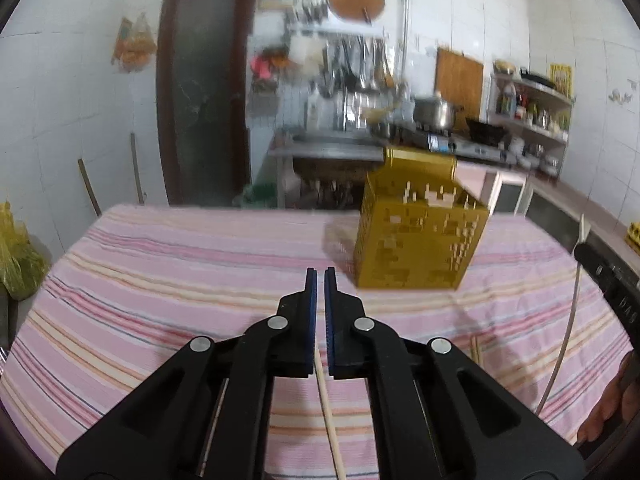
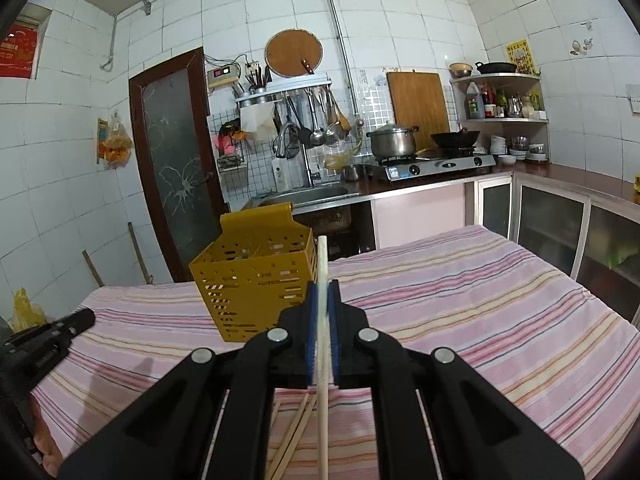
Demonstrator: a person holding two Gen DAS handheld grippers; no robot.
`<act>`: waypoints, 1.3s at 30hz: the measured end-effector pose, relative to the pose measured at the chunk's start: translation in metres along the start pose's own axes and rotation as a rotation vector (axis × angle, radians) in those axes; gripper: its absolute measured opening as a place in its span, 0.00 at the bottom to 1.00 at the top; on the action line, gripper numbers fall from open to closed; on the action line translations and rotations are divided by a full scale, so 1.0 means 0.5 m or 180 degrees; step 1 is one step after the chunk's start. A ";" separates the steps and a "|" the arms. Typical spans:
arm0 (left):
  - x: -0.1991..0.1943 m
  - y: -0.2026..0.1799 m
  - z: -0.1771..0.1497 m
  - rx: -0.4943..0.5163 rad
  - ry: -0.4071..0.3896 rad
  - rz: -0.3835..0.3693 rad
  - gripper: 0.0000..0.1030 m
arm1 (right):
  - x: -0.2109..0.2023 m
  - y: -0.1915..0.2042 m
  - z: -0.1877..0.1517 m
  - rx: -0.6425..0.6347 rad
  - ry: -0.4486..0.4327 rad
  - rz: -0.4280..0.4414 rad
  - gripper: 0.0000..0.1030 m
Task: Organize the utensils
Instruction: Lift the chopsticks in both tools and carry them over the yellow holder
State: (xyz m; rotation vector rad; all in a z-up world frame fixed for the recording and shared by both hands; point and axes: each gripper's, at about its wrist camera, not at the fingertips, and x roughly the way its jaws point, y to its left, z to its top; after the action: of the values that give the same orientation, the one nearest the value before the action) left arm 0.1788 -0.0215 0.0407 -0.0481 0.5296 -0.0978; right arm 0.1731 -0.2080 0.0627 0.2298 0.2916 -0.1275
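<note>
Item 1: right gripper point(image 2: 322, 286), black two-finger tool with blue pads. Jaws clenched on one pale wooden chopstick point(image 2: 322, 264), held along the fingers with its tip projecting at 12 o'clock, above the table.

Item 2: yellow perforated plastic utensil basket point(image 2: 252, 276), upright on the pink striped tablecloth point(image 2: 460, 292), at 11 o'clock from the right gripper, just beyond the chopstick tip.

Item 3: loose wooden chopsticks point(image 2: 294, 436), lying on the cloth at 6 o'clock beneath the right gripper.

Item 4: left gripper point(image 1: 320, 276), same pattern. Jaws drawn nearly together; a second pale stick point(image 1: 330, 420) runs back at 6 o'clock from between them, but whether it is gripped cannot be told. Basket at 1 o'clock; view blurred.

Step in hand, as judged: carrying a chopstick to the basket. The next move calls for tipping the stick downward over the open top, then releasing.

Writing: red wall poster point(image 2: 18, 52) at 10 o'clock and yellow notice point(image 2: 520, 56) at 2 o'clock, both illegible.
</note>
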 end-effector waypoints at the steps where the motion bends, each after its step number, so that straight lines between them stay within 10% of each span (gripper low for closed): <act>1: 0.019 0.008 -0.003 -0.0099 0.0192 -0.0047 0.02 | 0.005 0.000 -0.001 0.0005 0.0033 0.0004 0.06; 4: 0.065 0.021 -0.018 -0.0239 0.0508 -0.0071 0.05 | 0.010 0.003 -0.007 -0.0044 0.0096 -0.0033 0.06; 9: 0.127 0.022 -0.055 -0.0153 0.0792 0.0189 0.55 | 0.028 -0.002 -0.021 -0.0056 0.0280 -0.0087 0.06; 16: 0.207 0.027 -0.089 -0.0099 0.1299 0.0352 0.54 | 0.036 -0.012 -0.025 0.0003 0.0349 -0.0092 0.06; 23: 0.237 0.022 -0.092 -0.0113 0.1438 0.0358 0.19 | 0.036 -0.009 -0.024 -0.0024 0.0338 -0.0088 0.06; 25: 0.236 0.014 -0.094 -0.0042 0.1426 0.0337 0.07 | 0.037 -0.008 -0.026 -0.0040 0.0339 -0.0098 0.06; 39: 0.112 0.009 -0.034 -0.0112 0.0750 0.0178 0.04 | 0.041 -0.002 -0.030 -0.0105 0.0359 -0.0105 0.06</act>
State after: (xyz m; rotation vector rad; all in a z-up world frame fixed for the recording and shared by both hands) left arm 0.2189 -0.0231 -0.0024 -0.0562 0.7677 -0.0394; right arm 0.1883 -0.2070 0.0423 0.1999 0.4095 -0.1425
